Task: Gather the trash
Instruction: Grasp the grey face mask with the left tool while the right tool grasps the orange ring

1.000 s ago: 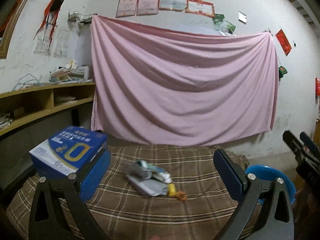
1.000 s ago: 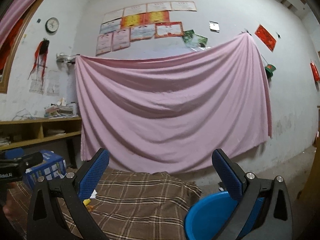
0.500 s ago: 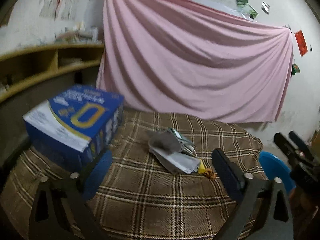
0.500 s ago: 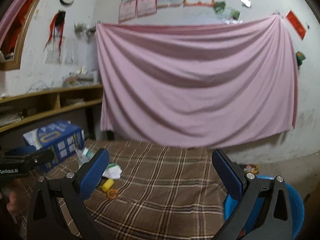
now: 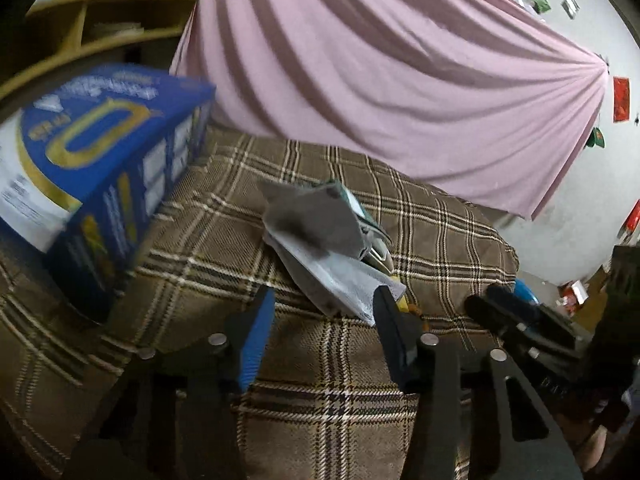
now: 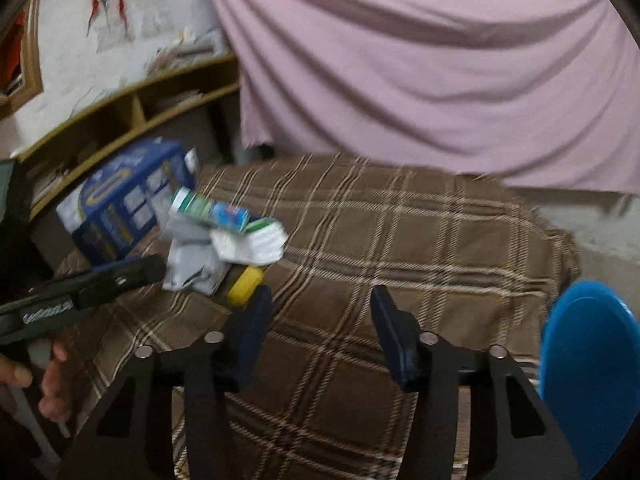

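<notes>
A pile of trash lies on the brown plaid cloth (image 5: 352,364): a grey plastic bag (image 5: 320,240), a green and blue carton (image 6: 216,210), a white wrapper (image 6: 250,244) and a small yellow piece (image 6: 245,286). My left gripper (image 5: 324,312) is open, its fingers on either side of the near edge of the grey bag (image 6: 196,264). My right gripper (image 6: 322,314) is open and empty above bare cloth, to the right of the pile. The left gripper also shows in the right wrist view (image 6: 120,274).
A blue box (image 5: 96,160) stands on the left of the cloth (image 6: 400,248). A blue bin (image 6: 588,368) stands on the floor at the right. A pink sheet (image 5: 380,80) hangs behind. Wooden shelves (image 6: 132,108) run along the left wall.
Both grippers have tilted down and moved toward the trash pile. Their jaws have narrowed but stay open. The left gripper has come up to the grey bag.
</notes>
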Demonstrator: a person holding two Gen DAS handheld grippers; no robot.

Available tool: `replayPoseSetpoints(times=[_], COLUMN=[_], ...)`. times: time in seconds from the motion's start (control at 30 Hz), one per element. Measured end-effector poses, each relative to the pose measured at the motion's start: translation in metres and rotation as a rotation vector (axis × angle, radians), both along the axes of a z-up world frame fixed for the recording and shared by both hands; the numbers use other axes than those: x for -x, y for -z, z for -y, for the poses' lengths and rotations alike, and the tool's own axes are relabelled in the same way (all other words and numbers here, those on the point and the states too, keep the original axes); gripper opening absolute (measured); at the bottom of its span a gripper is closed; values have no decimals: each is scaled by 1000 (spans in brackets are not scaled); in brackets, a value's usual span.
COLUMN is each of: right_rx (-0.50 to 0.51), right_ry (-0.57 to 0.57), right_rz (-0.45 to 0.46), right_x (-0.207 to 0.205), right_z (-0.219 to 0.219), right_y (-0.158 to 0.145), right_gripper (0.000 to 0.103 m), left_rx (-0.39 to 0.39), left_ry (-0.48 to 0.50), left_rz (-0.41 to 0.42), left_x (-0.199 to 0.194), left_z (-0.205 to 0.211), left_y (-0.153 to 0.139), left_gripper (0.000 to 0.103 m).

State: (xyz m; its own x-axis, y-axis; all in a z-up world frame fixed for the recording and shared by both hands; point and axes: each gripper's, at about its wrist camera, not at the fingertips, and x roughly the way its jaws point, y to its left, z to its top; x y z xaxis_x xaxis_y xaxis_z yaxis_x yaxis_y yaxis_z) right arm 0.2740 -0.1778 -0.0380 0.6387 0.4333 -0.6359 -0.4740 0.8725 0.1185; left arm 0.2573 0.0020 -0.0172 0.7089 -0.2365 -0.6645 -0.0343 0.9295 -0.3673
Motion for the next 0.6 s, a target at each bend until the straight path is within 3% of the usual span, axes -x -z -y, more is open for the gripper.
replayPoseSetpoints(times=[0.1,0.3,0.47,0.6], right_rx=[1,-4,21,21], right_ry=[-51,-103,-127,-124], right_rz=[-31,-92,-165,-189], right_x=[2,-2,-13,-16], right_z=[-7,-17,-29,-30], right_y=[3,10,20,23], right_gripper=[42,42,41,32], left_rx=[44,102,125,120], left_ry=[-7,-20,-23,-30], left_rz=[-24,-65,-85,-72], left_x=[-6,-21,-28,-27], left_z=[-3,-7,-6,-6], left_y=[5,12,15,12], left_gripper=[42,28,8,3])
